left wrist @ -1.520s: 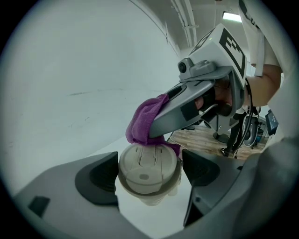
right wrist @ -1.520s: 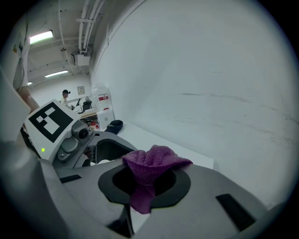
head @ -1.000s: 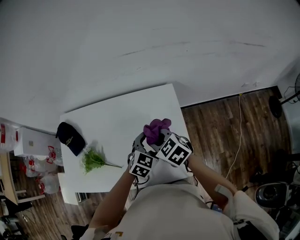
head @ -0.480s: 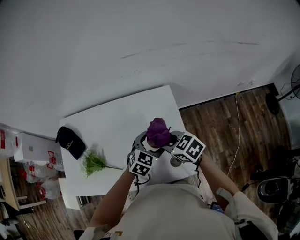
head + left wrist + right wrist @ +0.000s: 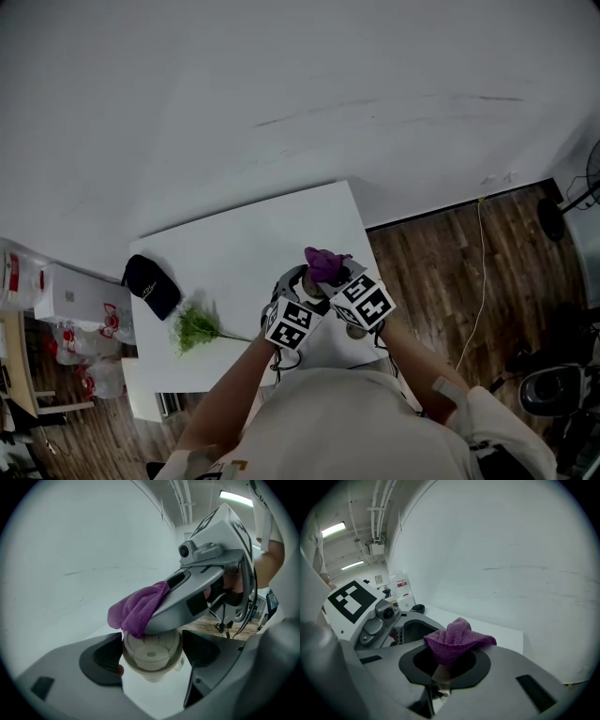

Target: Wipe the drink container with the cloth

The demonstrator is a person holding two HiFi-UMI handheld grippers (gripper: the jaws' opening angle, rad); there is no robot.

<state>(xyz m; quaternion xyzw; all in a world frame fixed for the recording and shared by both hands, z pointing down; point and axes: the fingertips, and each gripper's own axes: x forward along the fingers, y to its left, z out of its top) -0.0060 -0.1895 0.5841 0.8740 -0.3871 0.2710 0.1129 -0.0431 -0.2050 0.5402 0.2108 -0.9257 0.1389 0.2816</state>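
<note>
The left gripper [image 5: 152,667] has its fingers clamped on a pale drink cup [image 5: 151,652]. The right gripper [image 5: 450,670] has its fingers pinched shut on a purple cloth [image 5: 457,643], which touches the cup's upper rim.

Open white worktop [image 5: 244,248] runs across the middle and far side, up to the wall. At its left end a dark cap [image 5: 152,285] and a green sprig [image 5: 197,327] lie near each other. At the near right edge, the left gripper [image 5: 300,289] and right gripper [image 5: 330,274] crowd together, leaving almost no gap between them.
</note>
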